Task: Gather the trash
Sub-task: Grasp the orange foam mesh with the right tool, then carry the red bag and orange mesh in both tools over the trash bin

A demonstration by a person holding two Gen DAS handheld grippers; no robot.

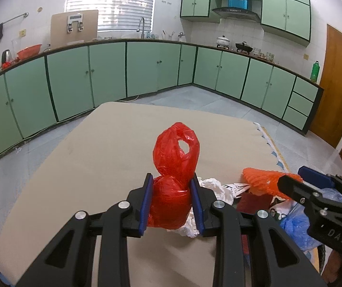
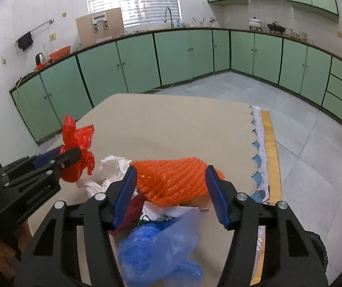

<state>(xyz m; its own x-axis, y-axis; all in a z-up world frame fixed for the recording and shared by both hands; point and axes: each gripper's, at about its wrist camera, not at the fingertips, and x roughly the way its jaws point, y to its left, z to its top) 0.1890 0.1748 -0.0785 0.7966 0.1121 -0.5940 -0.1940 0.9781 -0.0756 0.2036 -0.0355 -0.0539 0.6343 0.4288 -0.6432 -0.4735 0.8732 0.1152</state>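
My left gripper (image 1: 171,181) is shut on a red plastic bag (image 1: 175,167) over the beige table (image 1: 99,155); the bag's twisted top sticks up past the fingers. It also shows in the right wrist view (image 2: 77,148), held by the left gripper (image 2: 70,154). My right gripper (image 2: 169,174) is open, its fingers either side of an orange foam net (image 2: 171,179), which also shows in the left wrist view (image 1: 259,179). Crumpled white paper (image 1: 214,189) lies beside the red bag. A blue plastic bag (image 2: 161,246) lies under the right gripper.
A dark red scrap (image 2: 135,208) and printed paper (image 2: 156,211) lie in the trash pile near the table's front right. A scalloped cloth (image 2: 258,148) edges the table's right side. Green kitchen cabinets (image 1: 108,71) line the far walls beyond a tiled floor (image 2: 302,167).
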